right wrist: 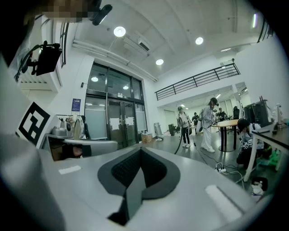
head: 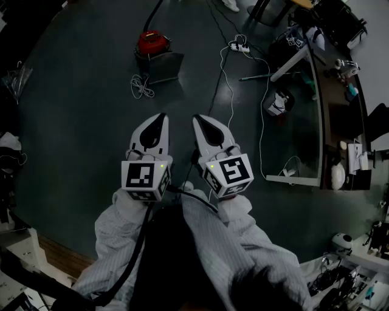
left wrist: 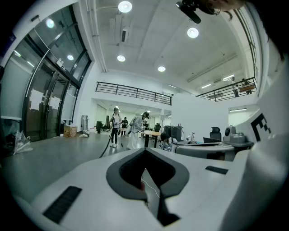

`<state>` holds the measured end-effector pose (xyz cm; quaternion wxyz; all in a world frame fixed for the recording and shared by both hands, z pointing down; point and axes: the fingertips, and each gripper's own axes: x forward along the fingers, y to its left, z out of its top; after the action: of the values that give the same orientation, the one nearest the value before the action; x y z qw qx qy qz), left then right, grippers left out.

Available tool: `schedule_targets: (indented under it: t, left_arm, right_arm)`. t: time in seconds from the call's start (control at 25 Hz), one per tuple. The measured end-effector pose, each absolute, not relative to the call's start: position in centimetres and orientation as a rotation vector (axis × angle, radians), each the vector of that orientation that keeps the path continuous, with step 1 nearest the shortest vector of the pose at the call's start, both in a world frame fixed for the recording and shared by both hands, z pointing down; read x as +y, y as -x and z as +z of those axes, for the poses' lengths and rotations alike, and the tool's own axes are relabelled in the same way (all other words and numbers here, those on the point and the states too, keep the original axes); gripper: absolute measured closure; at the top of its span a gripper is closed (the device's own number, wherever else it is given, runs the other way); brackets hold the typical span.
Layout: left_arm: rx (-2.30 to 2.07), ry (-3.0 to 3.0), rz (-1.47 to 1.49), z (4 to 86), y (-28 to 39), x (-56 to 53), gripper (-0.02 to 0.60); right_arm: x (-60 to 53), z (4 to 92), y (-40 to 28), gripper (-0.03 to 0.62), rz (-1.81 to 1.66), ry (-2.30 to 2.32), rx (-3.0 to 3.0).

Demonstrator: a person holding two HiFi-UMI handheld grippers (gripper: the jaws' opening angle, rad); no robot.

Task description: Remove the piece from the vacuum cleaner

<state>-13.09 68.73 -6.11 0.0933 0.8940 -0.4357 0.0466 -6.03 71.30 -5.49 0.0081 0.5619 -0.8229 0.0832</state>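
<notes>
The left hand-held gripper (head: 157,124) and right hand-held gripper (head: 205,129) are clenched, empty (side by side); the vacuum cleaner (head: 152,44) is seen far off.

I look across a dark grey floor (head: 73,133), white walls (left wrist: 194,113), tall glass doors (right wrist: 110,119), a railed balcony (left wrist: 133,93) and round ceiling lights (left wrist: 125,6).

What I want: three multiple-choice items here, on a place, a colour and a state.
1. The vacuum cleaner stands: A on the floor; B on a desk; C on a chair.
2. Its top is: A blue; B red; C yellow.
3. The left gripper and right gripper are: A both wide open; B both shut, empty; C holding a cup.
Answers: 1 A, it sits on the dark floor; 2 B, the head view shows red; 3 B, the jaws meet with nothing between.
</notes>
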Motion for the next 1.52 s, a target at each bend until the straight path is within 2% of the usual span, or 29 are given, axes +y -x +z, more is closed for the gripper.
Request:
schedule_targets:
  t: [0.52, 0.96, 1.16, 1.52]
  left_arm:
    - [-1.333, -2.642, 0.144, -5.1, 12.9, 68.8, 0.577]
    - [-1.387, -2.63, 0.201, -3.8, 10.6, 63.3, 0.577]
    - [-1.372, -2.657, 0.256, -2.0, 8.9, 56.3, 0.577]
    - [-1.299, -2.677, 0.262, -1.5, 7.6, 37.1, 0.577]
  right_arm:
    - [71.6, -5.2, 5.8, 0.593, 0.275, -1.75, -2.61]
    - [68.4, -2.4, 1.6, 0.592, 0.368, -1.766, -2.581]
    - [61.8, -0.3, -0.3, 0.592, 0.386, -1.767, -2.568]
    - [41.8, 0.3, -1.6, 0.592, 0.357, -1.768, -2.535]
